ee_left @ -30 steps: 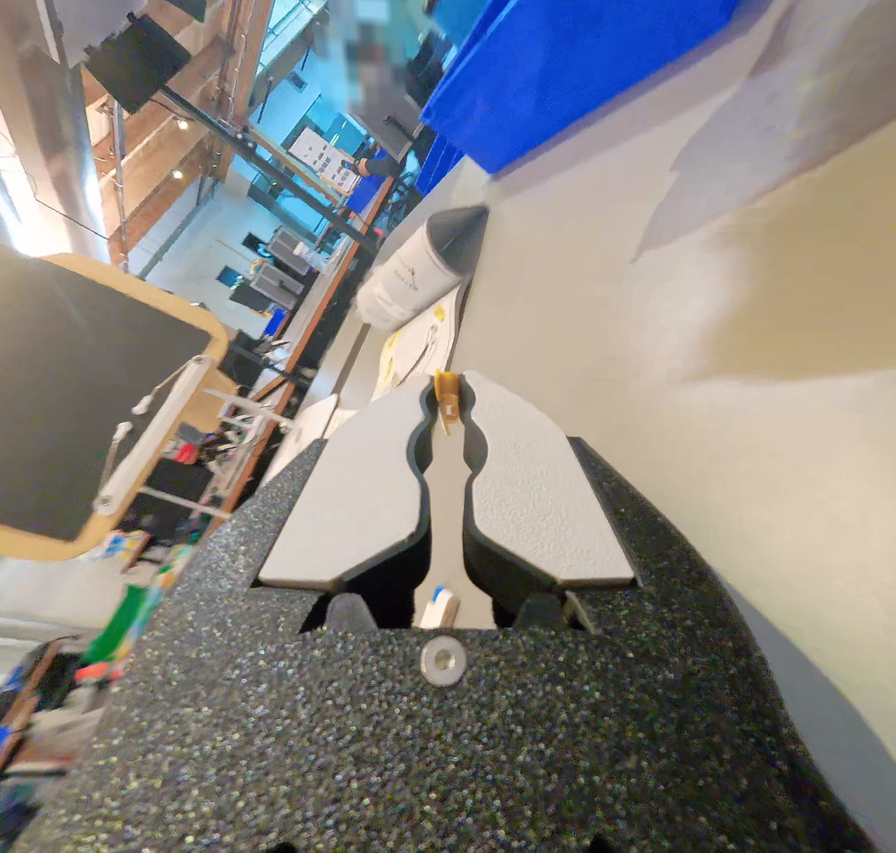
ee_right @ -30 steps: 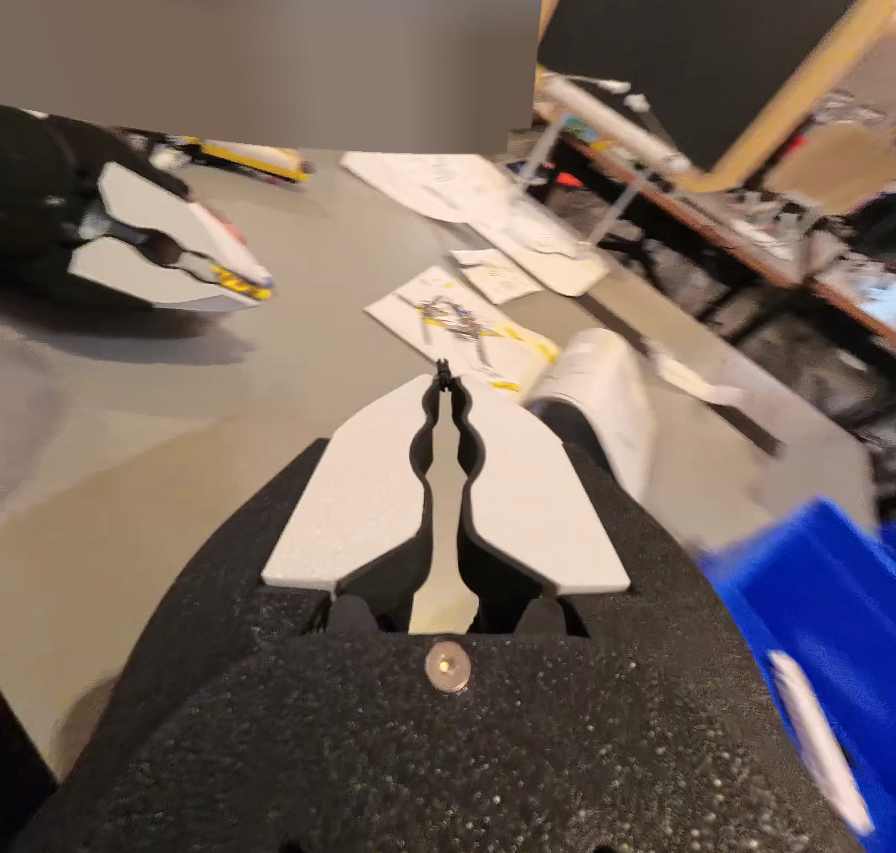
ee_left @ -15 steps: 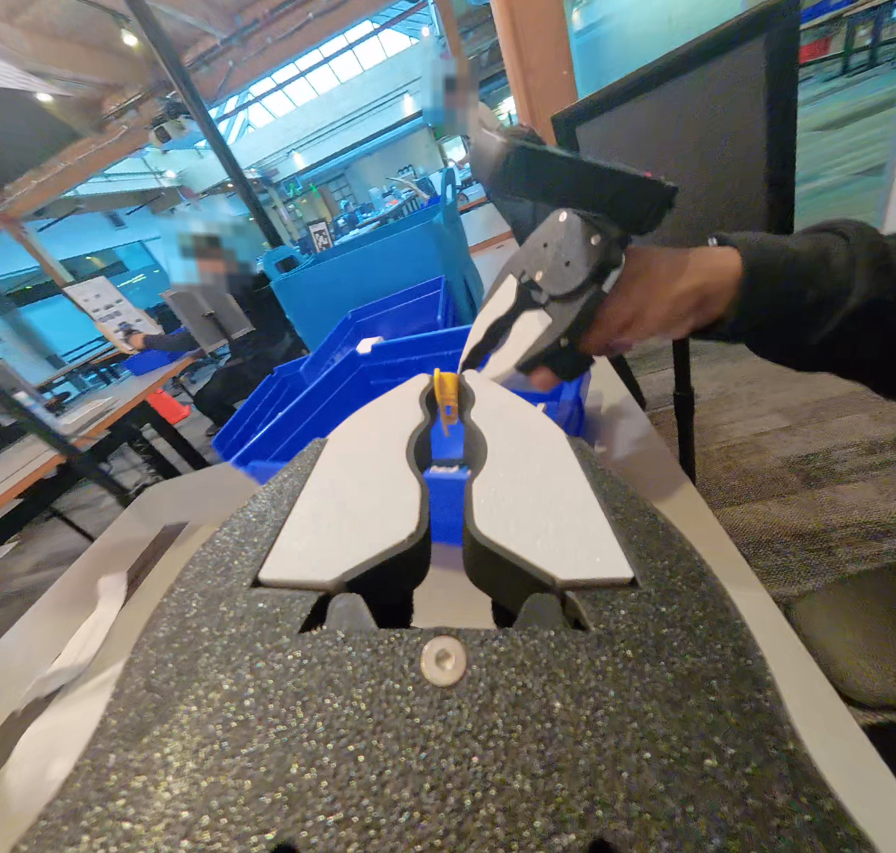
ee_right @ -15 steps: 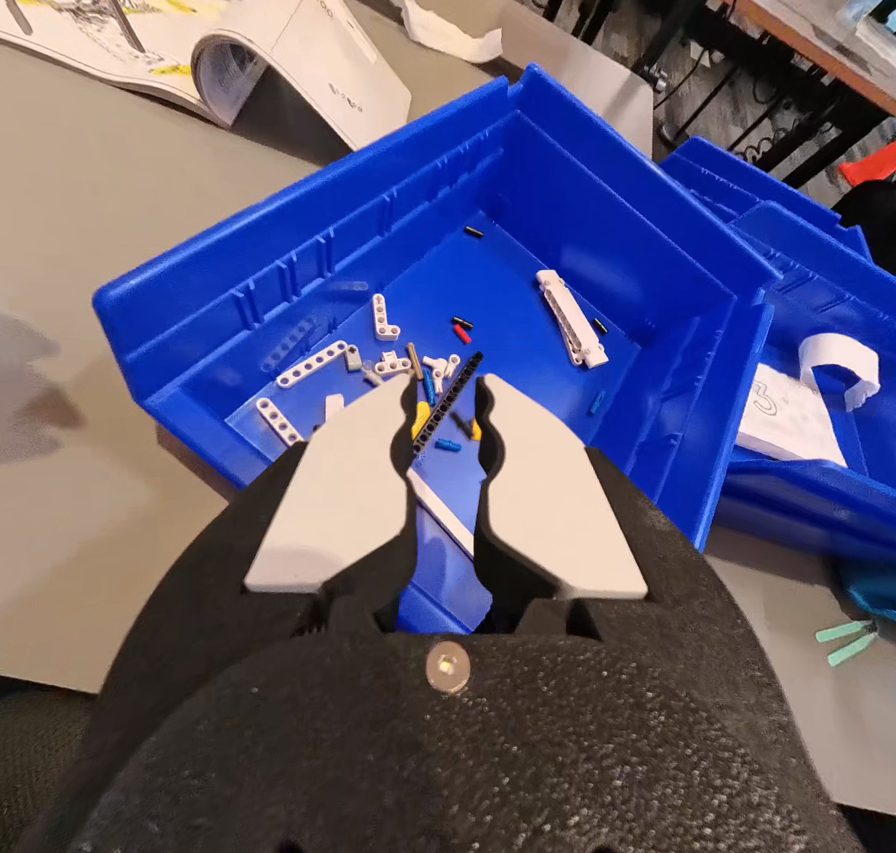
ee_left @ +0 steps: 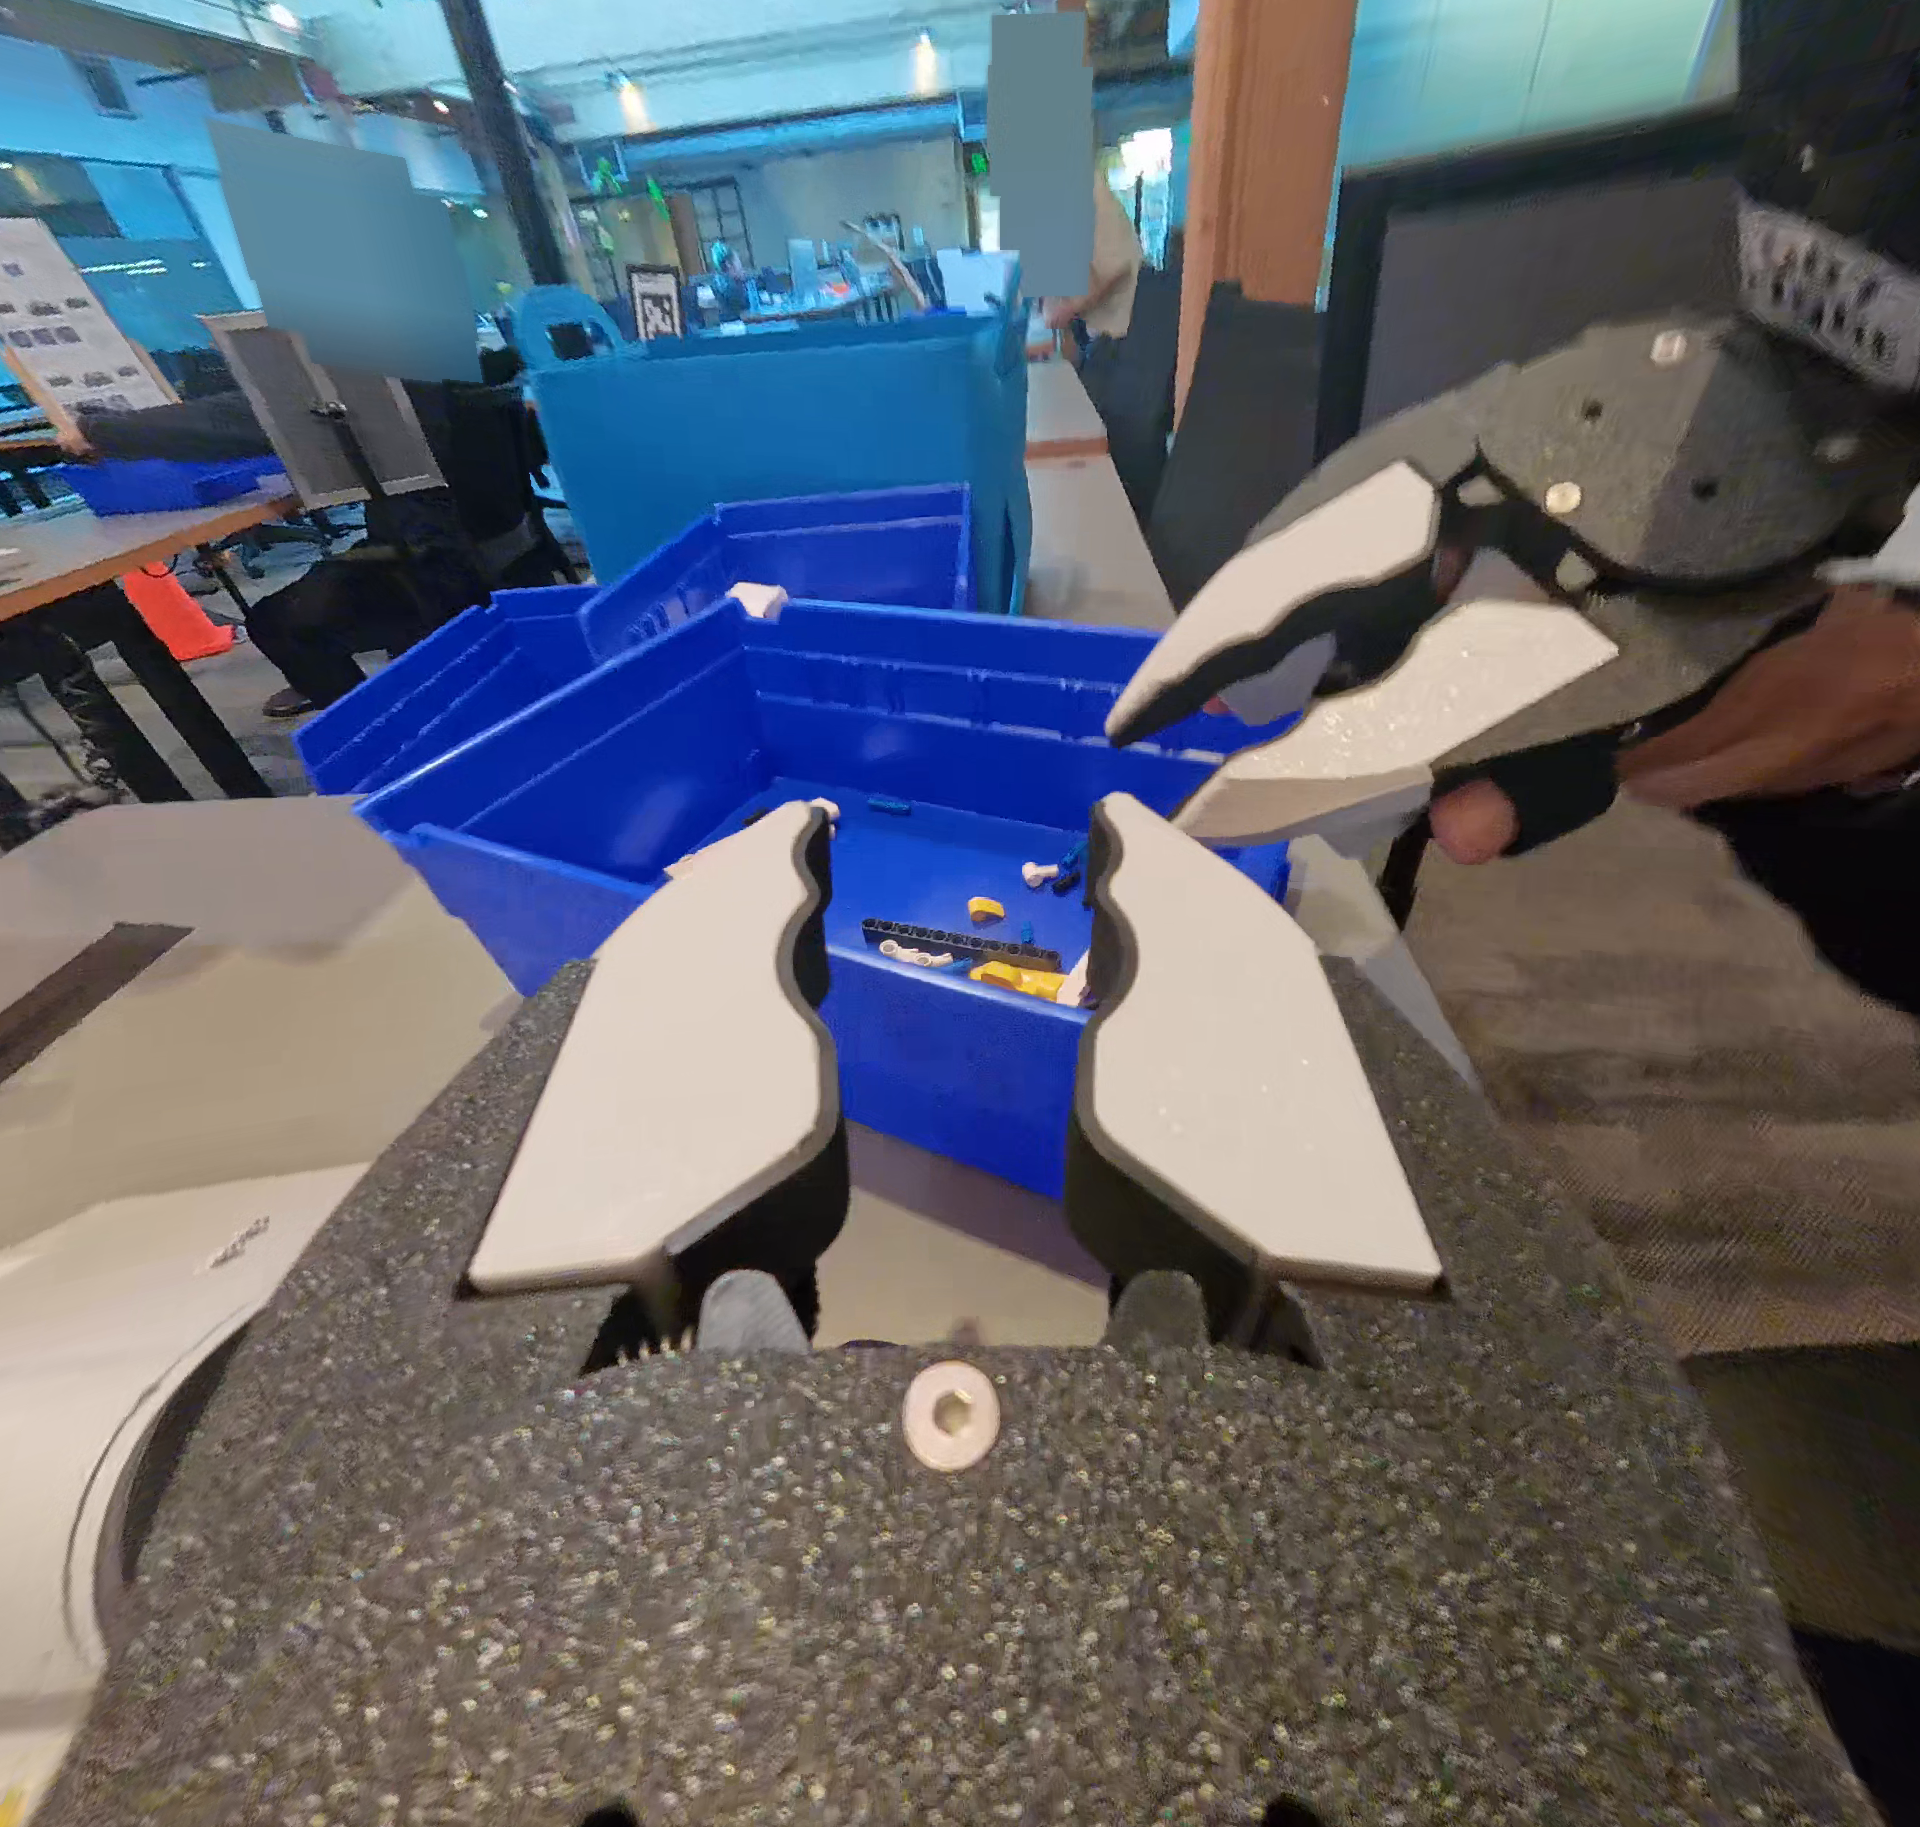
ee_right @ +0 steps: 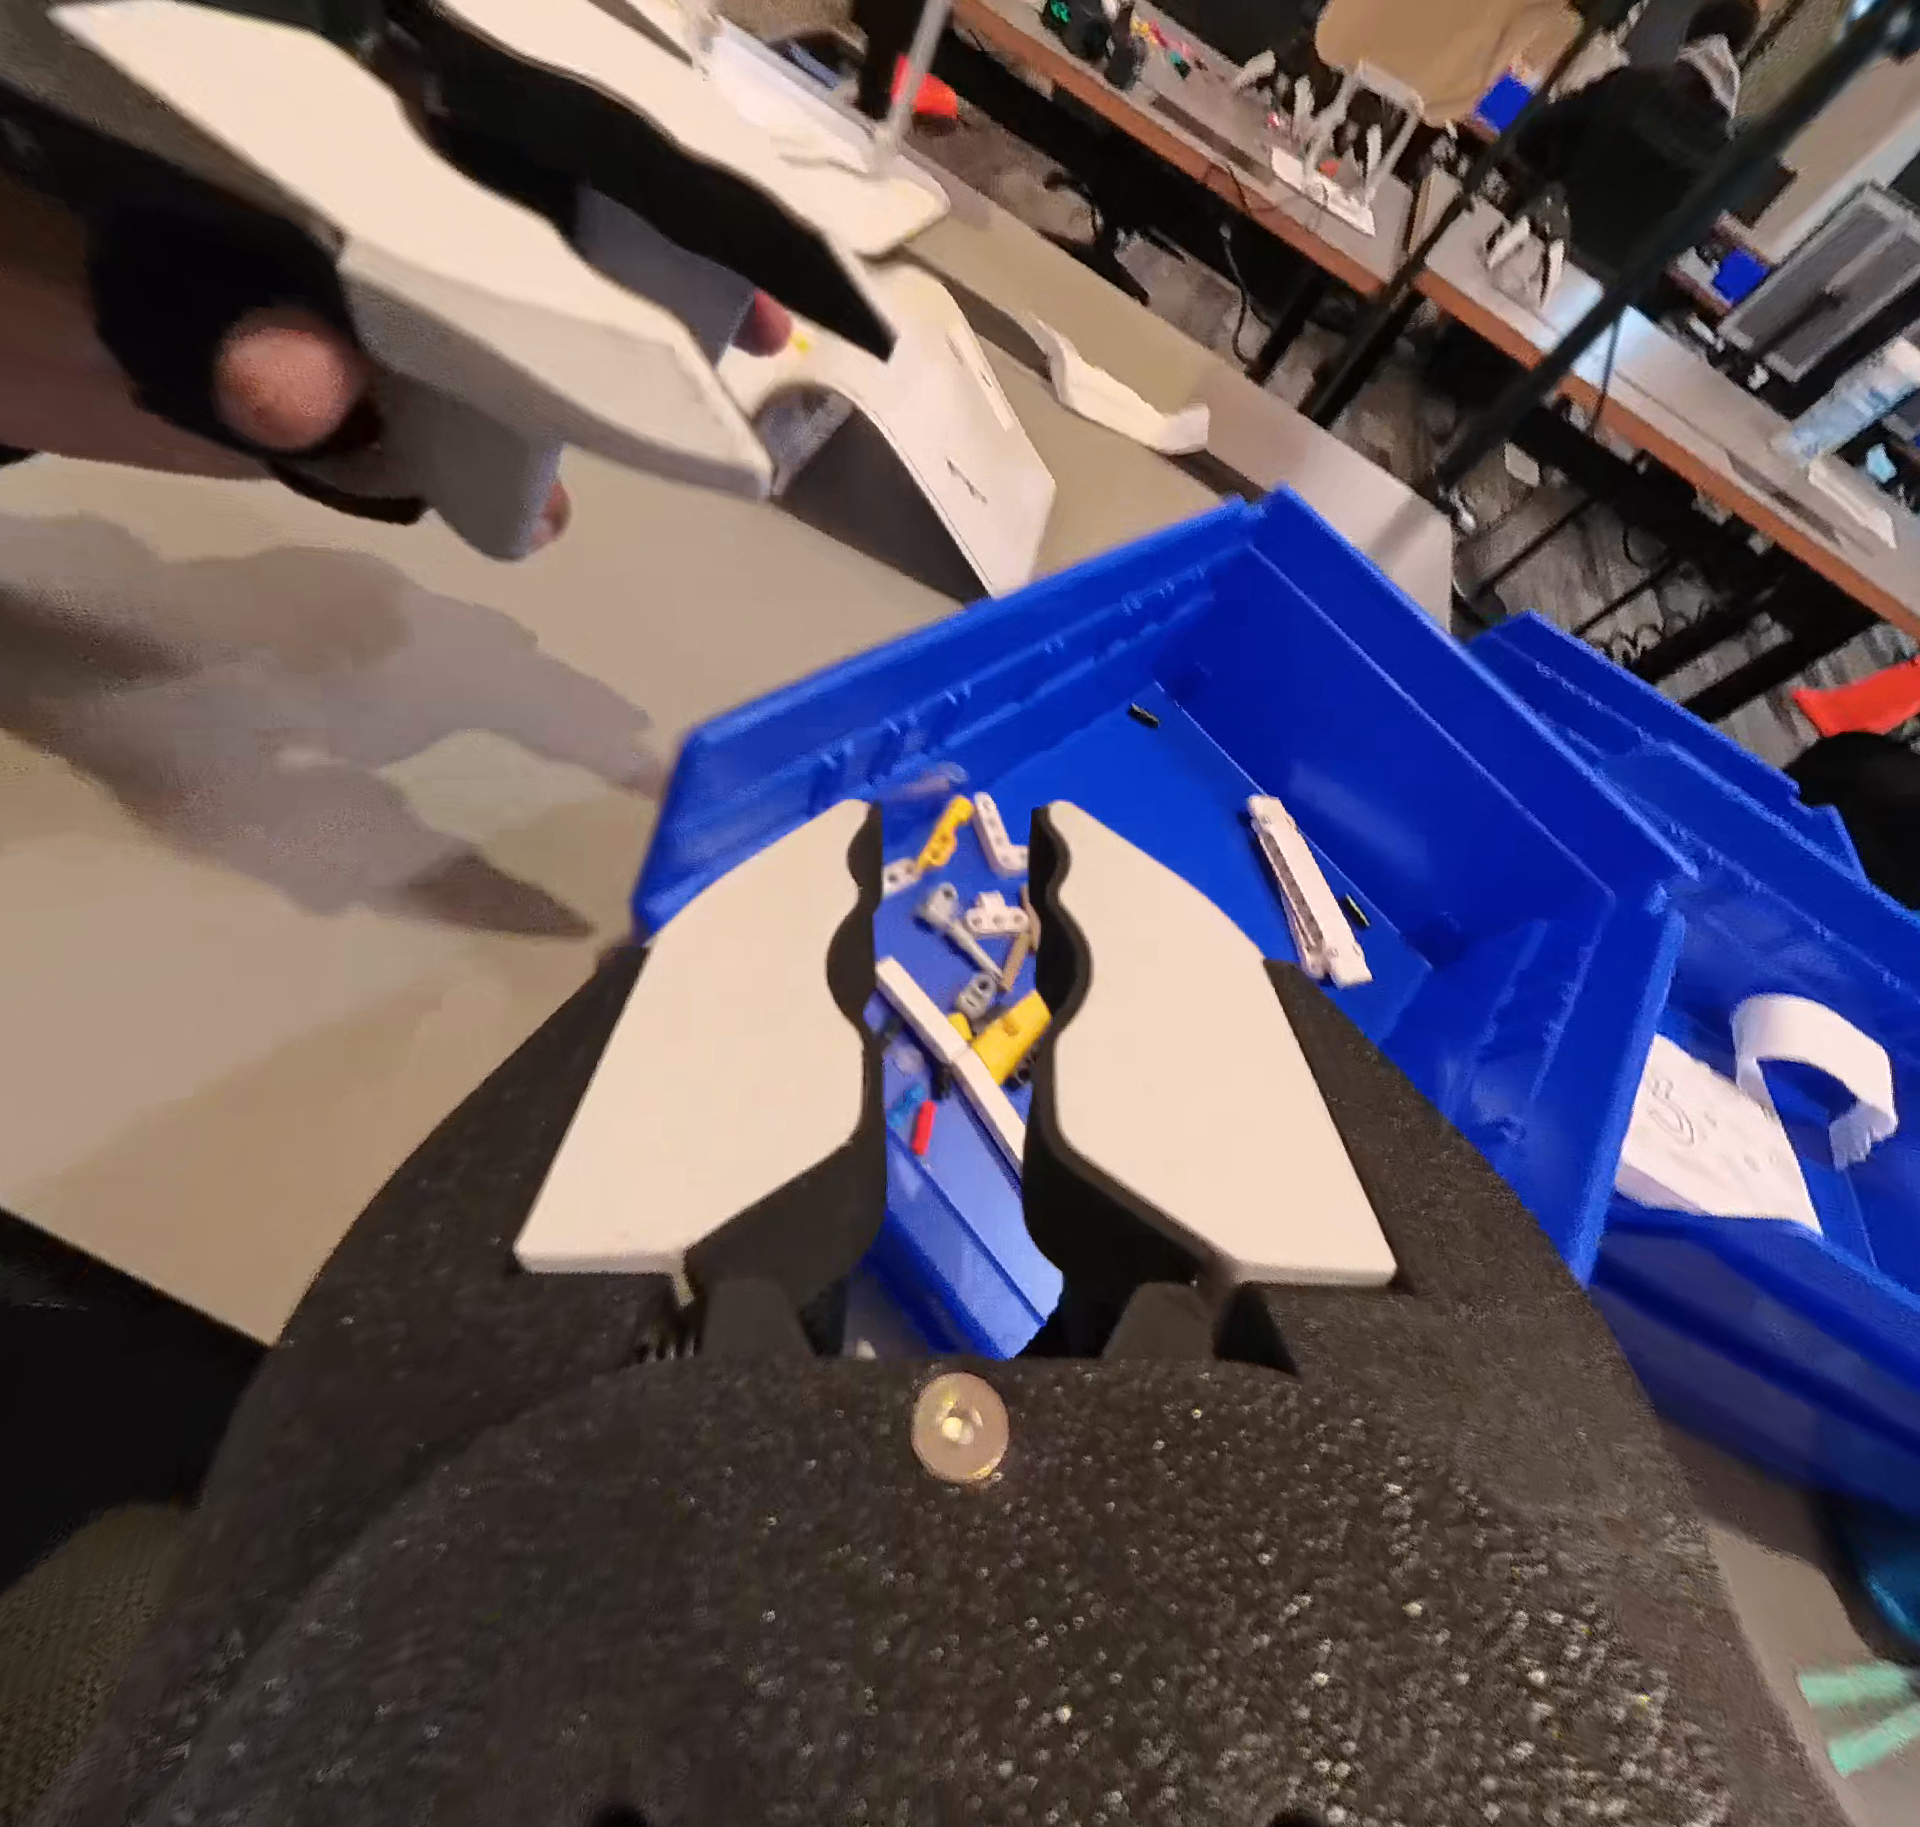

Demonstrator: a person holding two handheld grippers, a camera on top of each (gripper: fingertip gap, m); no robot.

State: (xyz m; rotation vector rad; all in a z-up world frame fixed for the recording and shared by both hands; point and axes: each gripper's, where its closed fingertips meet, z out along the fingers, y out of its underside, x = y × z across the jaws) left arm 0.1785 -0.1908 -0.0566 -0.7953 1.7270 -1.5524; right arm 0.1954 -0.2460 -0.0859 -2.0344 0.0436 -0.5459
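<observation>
Left wrist view: both tools now stand open and empty over the blue bin [ee_left: 644,801]; a moment ago they were nearly shut, the left on a small yellow piece.

The left tool [ee_left: 956,832] and right tool [ee_right: 956,821] hold nothing, so the pieces probably lie released in the bin on the grey surface [ee_right: 260,998]. Counted: two tools, at least three bins, one long black beam [ee_left: 956,941], several small white and yellow parts.

We count two grippers [ee_left: 956,821] [ee_right: 956,821], three blue bins [ee_right: 1455,697], one open booklet [ee_right: 935,427], one orange cone [ee_left: 171,614].
</observation>
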